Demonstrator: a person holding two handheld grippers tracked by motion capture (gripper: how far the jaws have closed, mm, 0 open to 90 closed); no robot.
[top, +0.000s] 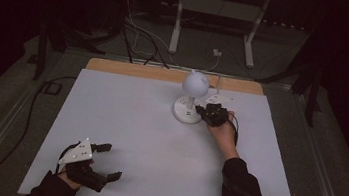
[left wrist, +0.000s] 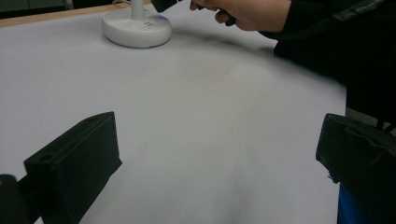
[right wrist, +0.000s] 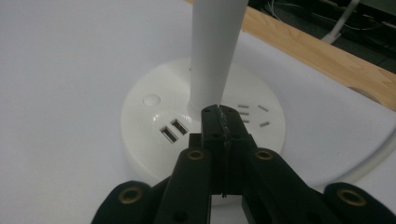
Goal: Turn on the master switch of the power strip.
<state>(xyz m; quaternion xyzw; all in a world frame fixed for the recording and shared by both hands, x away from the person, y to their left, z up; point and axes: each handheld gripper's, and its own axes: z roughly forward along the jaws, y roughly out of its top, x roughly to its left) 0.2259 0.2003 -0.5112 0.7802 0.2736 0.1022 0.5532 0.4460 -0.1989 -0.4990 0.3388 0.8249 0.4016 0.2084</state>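
Small white table lamp with a round globe head, slim stem and flat disc base (top: pixel 188 111) standing upper centre of the high view, on the far part of the white table sheet (top: pixel 128 132), near its wooden back edge (top: pixel 130 69). Right gripper (top: pixel 207 111) at the right side of the base, jaws pressed together with nothing between them, tips poised over the base top close to the stem (right wrist: pixel 215 51) in the right gripper view, beside the twin USB ports (right wrist: pixel 171 130) and right of the round button (right wrist: pixel 151 99). Probably a press on the base control in hand: best done by steering the closed tip left onto that button, pushing straight down, lightly, without nudging the stem or sliding the base. Left gripper (top: pixel 104 162) parked lower left, jaws spread wide, holding nothing, well apart from the lamp.
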